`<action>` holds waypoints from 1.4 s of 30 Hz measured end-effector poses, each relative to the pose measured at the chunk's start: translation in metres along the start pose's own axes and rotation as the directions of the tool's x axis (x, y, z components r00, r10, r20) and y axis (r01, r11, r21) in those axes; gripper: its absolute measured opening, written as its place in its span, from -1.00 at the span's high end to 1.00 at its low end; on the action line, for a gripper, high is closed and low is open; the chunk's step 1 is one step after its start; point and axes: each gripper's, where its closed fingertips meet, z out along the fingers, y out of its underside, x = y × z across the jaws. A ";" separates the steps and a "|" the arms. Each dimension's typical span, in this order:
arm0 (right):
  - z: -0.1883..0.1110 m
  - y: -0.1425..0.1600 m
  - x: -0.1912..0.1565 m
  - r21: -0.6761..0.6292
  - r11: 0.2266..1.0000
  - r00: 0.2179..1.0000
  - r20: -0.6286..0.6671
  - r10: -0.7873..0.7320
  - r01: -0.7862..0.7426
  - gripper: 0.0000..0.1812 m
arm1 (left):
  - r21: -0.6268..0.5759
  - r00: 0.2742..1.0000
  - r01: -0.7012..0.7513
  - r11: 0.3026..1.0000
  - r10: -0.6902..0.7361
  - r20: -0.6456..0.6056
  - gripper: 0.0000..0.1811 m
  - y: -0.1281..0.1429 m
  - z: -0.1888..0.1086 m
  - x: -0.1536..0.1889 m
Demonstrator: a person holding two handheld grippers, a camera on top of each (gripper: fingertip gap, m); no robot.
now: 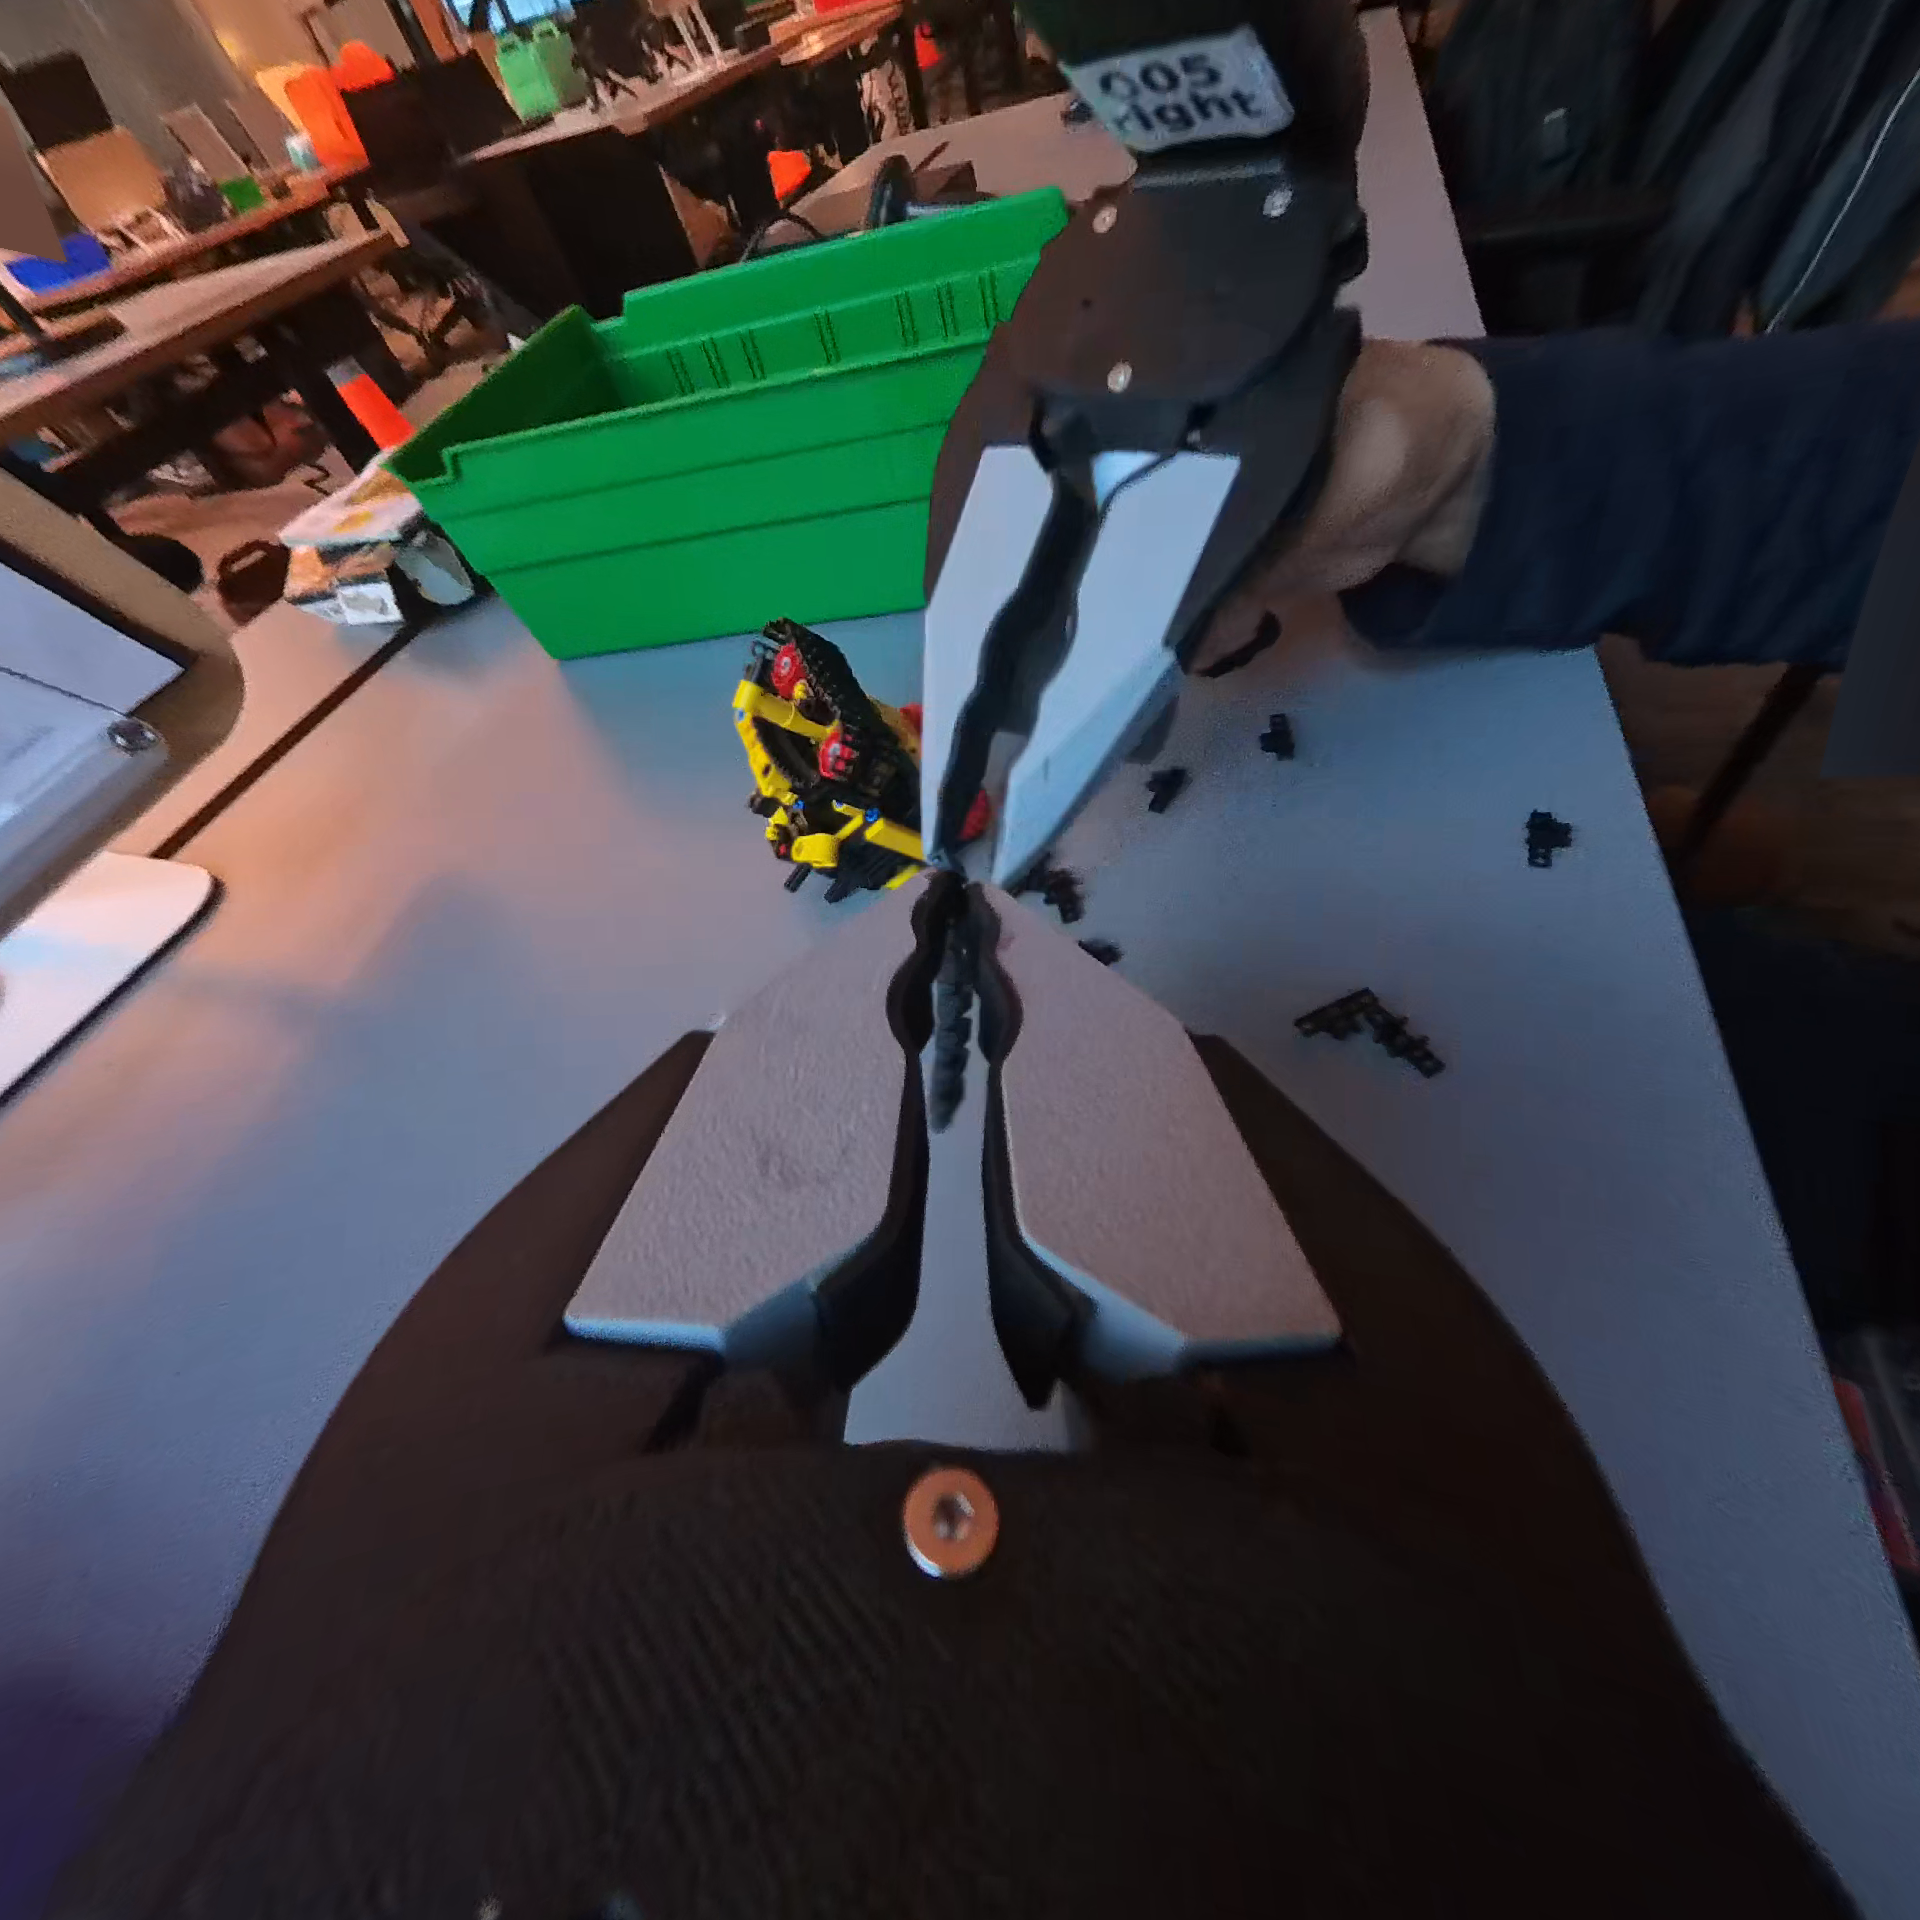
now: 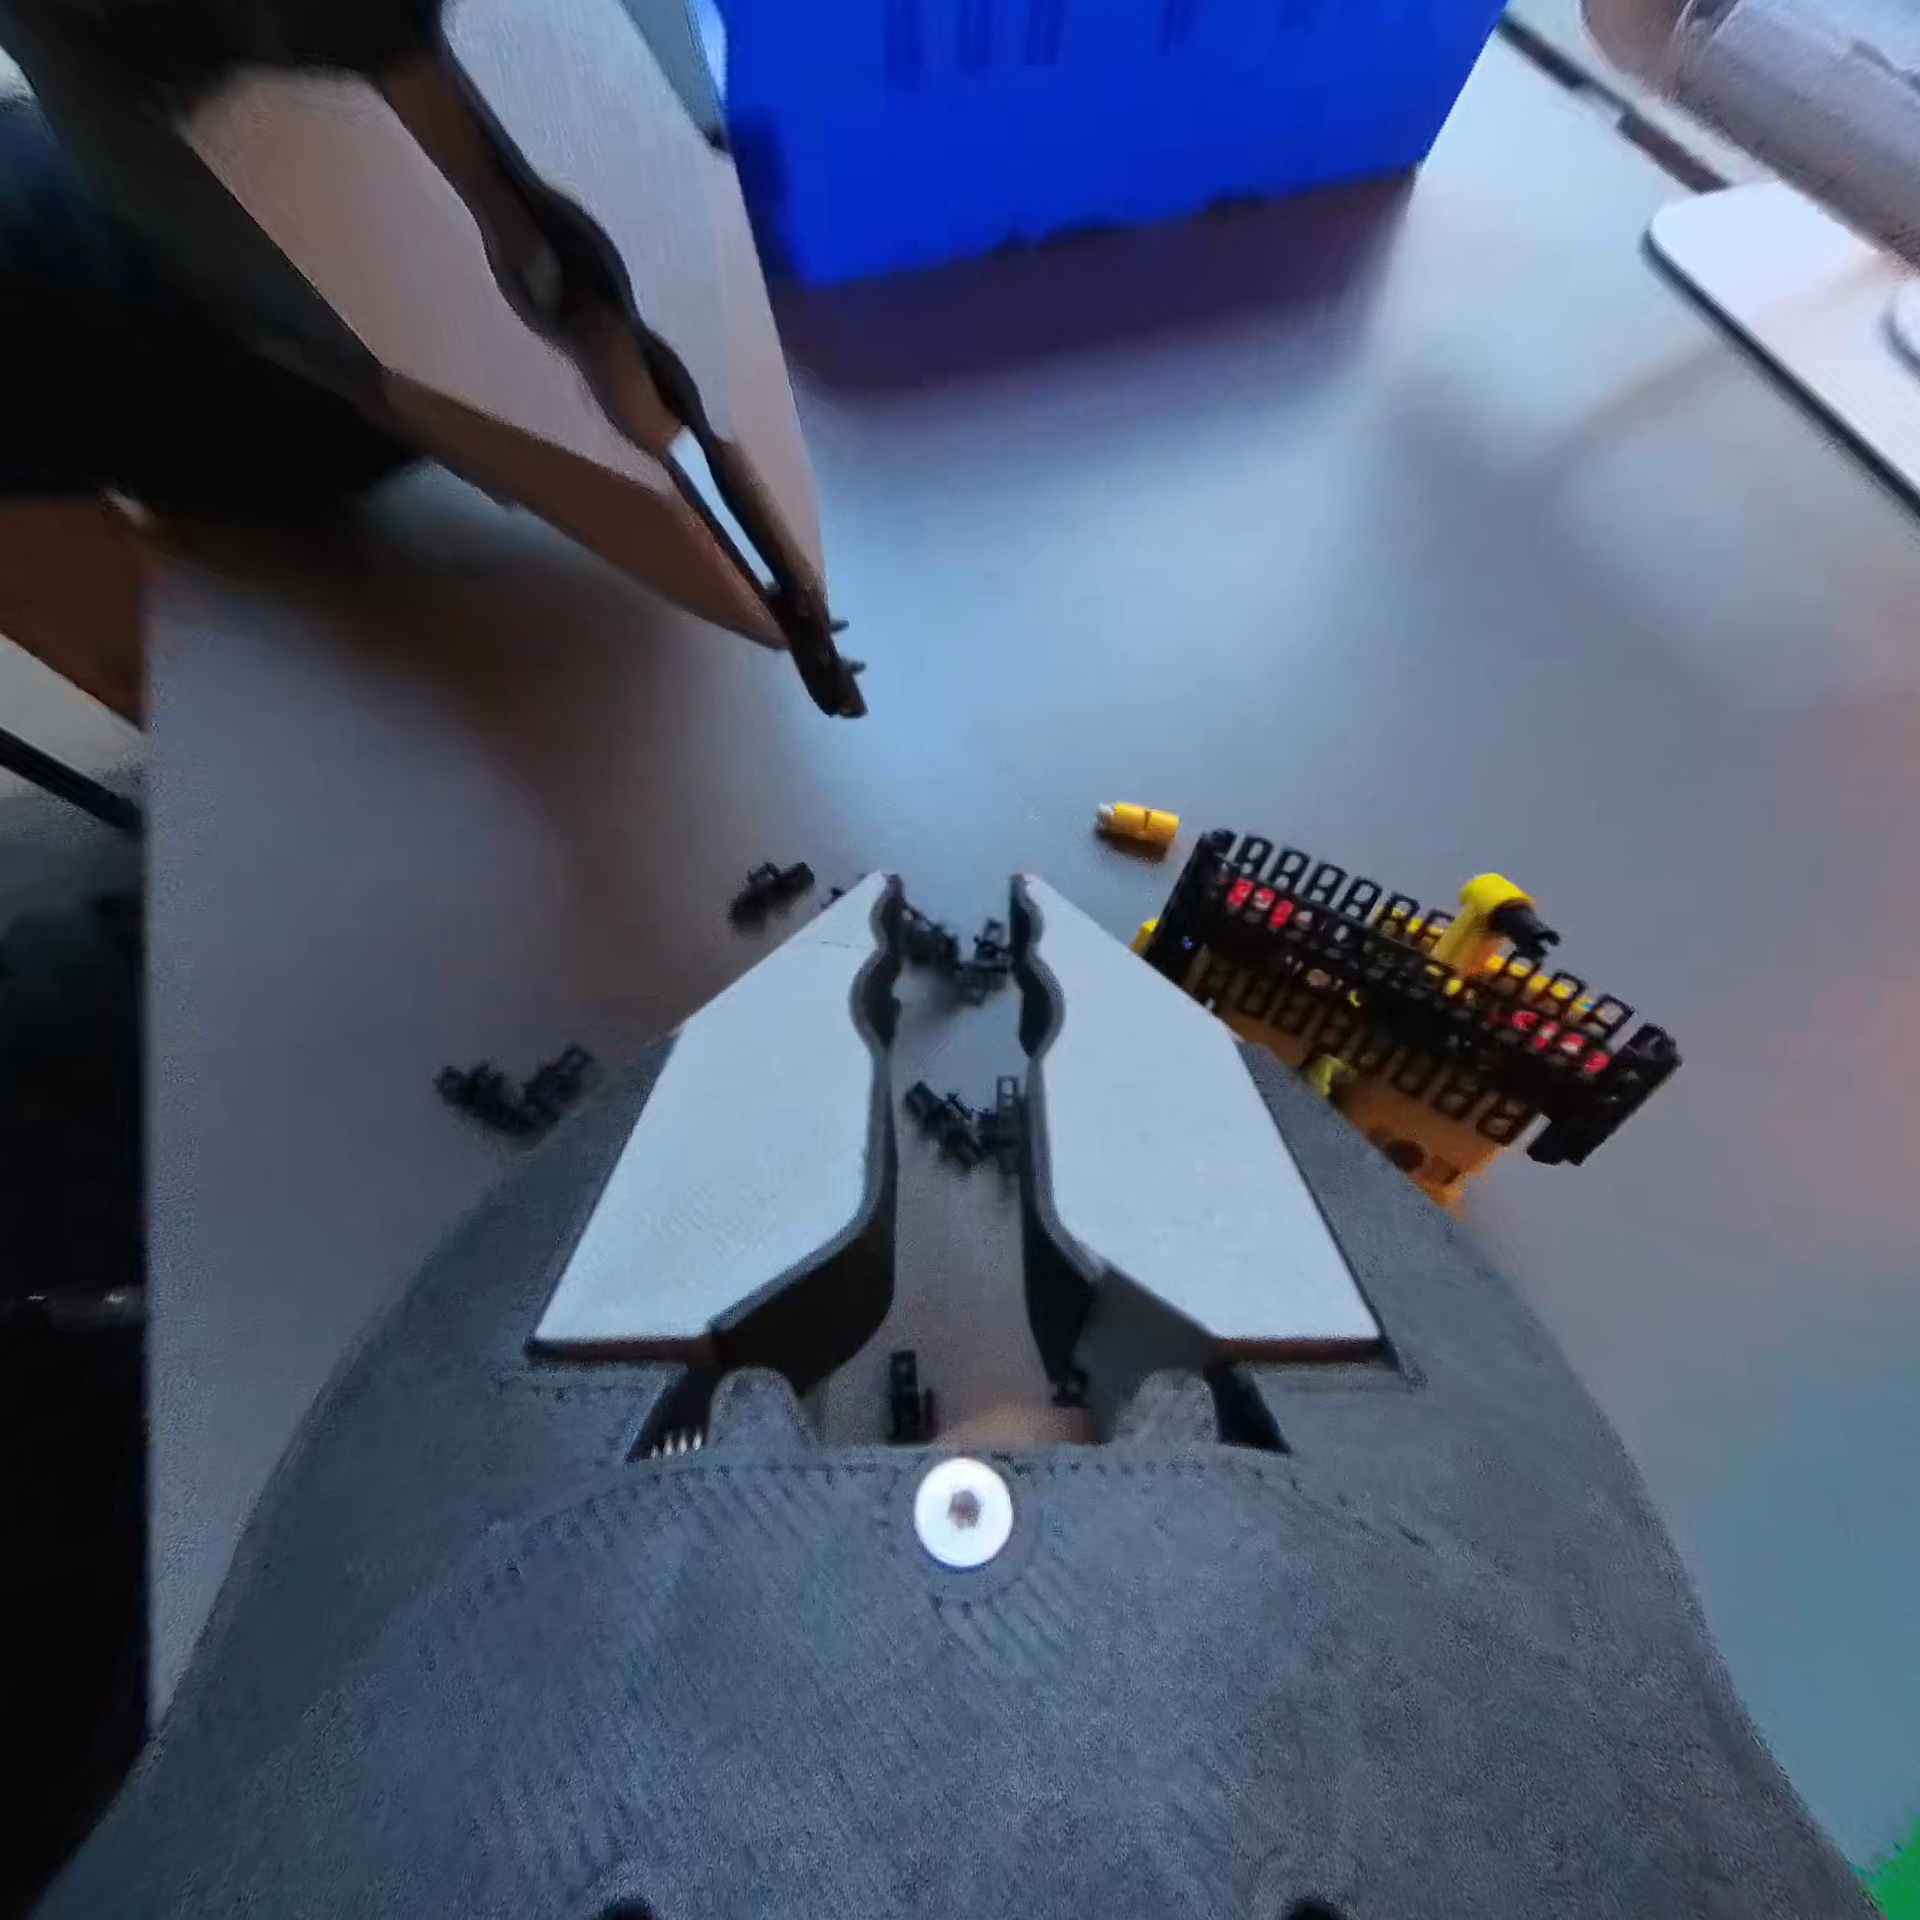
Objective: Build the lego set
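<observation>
The left gripper (image 1: 951,894) pinches a short black track strip (image 1: 951,1023); the right gripper (image 2: 954,888), spread, hovers over loose black track links (image 2: 956,1122). The half-built yellow-and-black tracked lego vehicle (image 2: 1403,1008) lies right, unfinished.

My left tongs (image 1: 951,894): dark ribbed printed body, one silver screw at centre, two flat grey finger plates with wavy black inner edges. My right tongs (image 2: 951,888): same build, plus a white label on the housing. Dark navy sleeve (image 1: 1683,488) on my right arm.
</observation>
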 end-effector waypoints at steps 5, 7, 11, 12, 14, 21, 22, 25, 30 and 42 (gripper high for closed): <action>-0.005 -0.024 -0.019 0.128 0.983 0.991 0.010 -0.135 0.132 0.84 | -0.021 0.999 0.001 1.000 -0.001 -0.036 1.00 0.003 0.003 0.007; -0.010 -0.033 -0.028 0.184 0.976 0.990 0.064 -0.128 0.114 0.79 | -0.022 0.998 -0.017 1.000 0.016 -0.064 1.00 0.003 0.004 0.013; -0.010 -0.030 -0.036 0.177 0.977 0.984 0.111 -0.138 0.117 0.97 | 0.002 0.993 -0.081 0.997 0.081 -0.084 1.00 -0.002 0.004 0.021; -0.011 -0.030 -0.035 0.178 0.975 0.983 0.103 -0.150 0.130 0.98 | 0.001 0.993 -0.083 0.997 0.082 -0.086 1.00 -0.001 0.004 0.022; -0.011 -0.030 -0.036 0.175 0.975 0.982 0.107 -0.156 0.136 0.98 | 0.003 0.994 -0.062 0.998 0.062 -0.093 1.00 -0.001 0.004 0.022; -0.011 -0.034 -0.027 0.195 0.978 0.993 0.080 -0.084 0.067 1.00 | -0.022 0.997 0.027 0.999 -0.028 -0.066 1.00 0.003 0.006 0.012; -0.010 -0.034 -0.026 0.192 0.980 0.995 0.077 -0.068 0.052 1.00 | -0.037 0.996 0.038 0.999 -0.040 -0.074 1.00 0.005 0.006 0.013; -0.007 -0.029 -0.006 0.160 0.985 0.997 -0.063 -0.055 0.064 1.00 | 0.011 0.975 0.125 0.992 -0.121 -0.187 1.00 -0.006 0.003 0.027; -0.008 -0.027 -0.003 0.169 0.985 1.000 -0.013 0.017 -0.014 1.00 | -0.037 1.000 0.001 0.999 -0.002 -0.028 1.00 0.004 0.005 0.008; -0.014 -0.038 -0.034 0.230 0.973 0.984 0.175 -0.036 -0.006 0.99 | -0.028 0.996 -0.072 0.997 0.070 -0.055 1.00 0.001 0.005 0.018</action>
